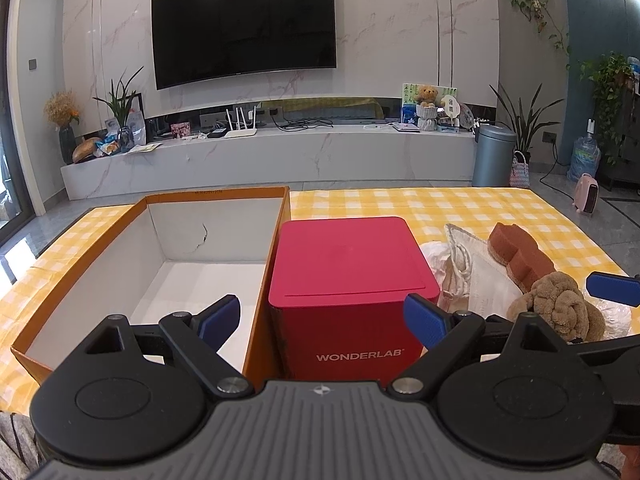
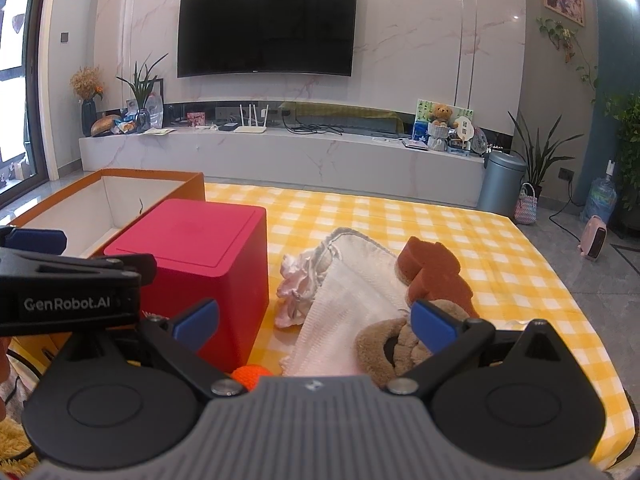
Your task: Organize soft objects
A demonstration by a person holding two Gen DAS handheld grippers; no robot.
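- The left gripper [image 1: 322,320] hangs low in the left wrist view, its blue-padded fingers [image 1: 219,322] wide apart and holding nothing; they frame the near face of a red cube-shaped box [image 1: 348,276] printed WONDERLAB.
- Left of that red box, touching it, stands an open orange cardboard box with a white inside [image 1: 112,248], filling the left middle of the frame.
- The right gripper [image 2: 316,320] sits at the bottom of the right wrist view, jaws spread and empty.
- The soft objects lie in a heap on the yellow-and-white checked tablecloth [image 2: 400,212], just right of the red box: a crumpled pale pink cloth [image 2: 298,284], a white waffle-weave cloth [image 2: 352,304], a rust-brown sponge block [image 2: 434,268] and a tan knotted plush piece [image 2: 384,344].
- The right gripper's right finger [image 2: 434,326] overlaps the tan plush in the view; whether it touches it cannot be told.
- A small orange knitted object [image 2: 250,374] peeks out at the bottom centre, beside the red box's near corner.
- A black wall-mounted television [image 2: 266,26] fills the upper centre.
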